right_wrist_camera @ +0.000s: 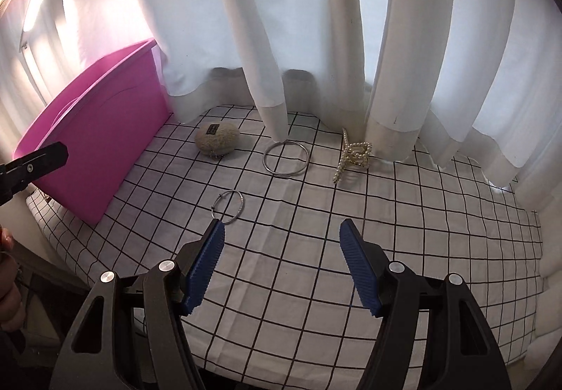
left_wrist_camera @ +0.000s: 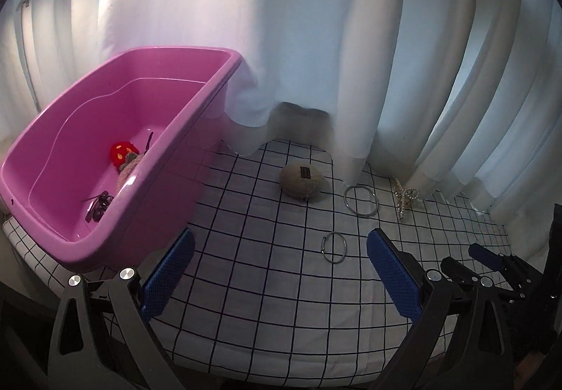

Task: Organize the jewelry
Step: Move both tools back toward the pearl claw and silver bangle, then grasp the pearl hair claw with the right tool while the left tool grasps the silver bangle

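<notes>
Both claws, left gripper [left_wrist_camera: 281, 263] & right gripper [right_wrist_camera: 282, 242], spread w/ nothing held; small ring [right_wrist_camera: 228, 206] just ahead-left of right claw's left fingertip.

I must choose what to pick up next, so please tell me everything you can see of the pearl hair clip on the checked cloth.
The pearl hair clip is a claw clip covered in small cream pearl-like beads, with looped shapes in the middle and a beaded prong at each end. It lies on the checked cloth, at the hem of the white curtain, to the right of the large metal ring. Neither gripper touches it.
</notes>
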Demonstrator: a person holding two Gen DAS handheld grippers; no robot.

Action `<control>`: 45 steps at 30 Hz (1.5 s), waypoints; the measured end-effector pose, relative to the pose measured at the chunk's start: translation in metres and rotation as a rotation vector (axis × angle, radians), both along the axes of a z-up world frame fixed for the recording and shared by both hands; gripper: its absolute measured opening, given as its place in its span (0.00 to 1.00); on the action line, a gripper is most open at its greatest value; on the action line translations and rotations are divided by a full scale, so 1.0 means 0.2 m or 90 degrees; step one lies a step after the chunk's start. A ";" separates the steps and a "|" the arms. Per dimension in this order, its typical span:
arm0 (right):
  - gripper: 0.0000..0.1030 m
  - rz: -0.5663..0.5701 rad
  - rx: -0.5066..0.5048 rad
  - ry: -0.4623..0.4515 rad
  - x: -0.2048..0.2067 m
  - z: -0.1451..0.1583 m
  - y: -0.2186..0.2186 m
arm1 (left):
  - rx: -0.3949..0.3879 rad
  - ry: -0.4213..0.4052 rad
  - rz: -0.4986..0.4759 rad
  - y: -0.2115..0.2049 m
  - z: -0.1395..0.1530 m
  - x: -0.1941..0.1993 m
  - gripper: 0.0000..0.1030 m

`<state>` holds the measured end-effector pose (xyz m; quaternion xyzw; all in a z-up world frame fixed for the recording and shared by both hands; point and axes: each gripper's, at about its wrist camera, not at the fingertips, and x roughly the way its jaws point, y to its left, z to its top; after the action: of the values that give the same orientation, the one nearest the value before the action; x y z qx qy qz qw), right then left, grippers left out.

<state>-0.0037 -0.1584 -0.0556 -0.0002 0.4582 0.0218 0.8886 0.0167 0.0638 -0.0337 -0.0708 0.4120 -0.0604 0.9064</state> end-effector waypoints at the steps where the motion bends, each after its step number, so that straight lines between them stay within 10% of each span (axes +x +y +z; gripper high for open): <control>1: 0.63 -0.009 -0.001 0.002 0.01 -0.01 -0.04 | -0.001 0.006 -0.003 -0.03 -0.04 0.01 0.94; 18: 0.63 -0.057 0.041 0.063 0.48 -0.37 -0.43 | 0.114 0.083 0.022 -0.40 -0.59 0.28 0.94; 45: 0.63 -0.093 0.046 0.108 0.91 -0.65 -0.50 | 0.107 0.134 0.070 -0.52 -0.83 0.45 0.94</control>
<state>0.1775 -0.2584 -0.1849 0.0669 0.5294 -0.0268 0.8453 0.1059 -0.0402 -0.2004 -0.0228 0.5036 0.0317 0.8630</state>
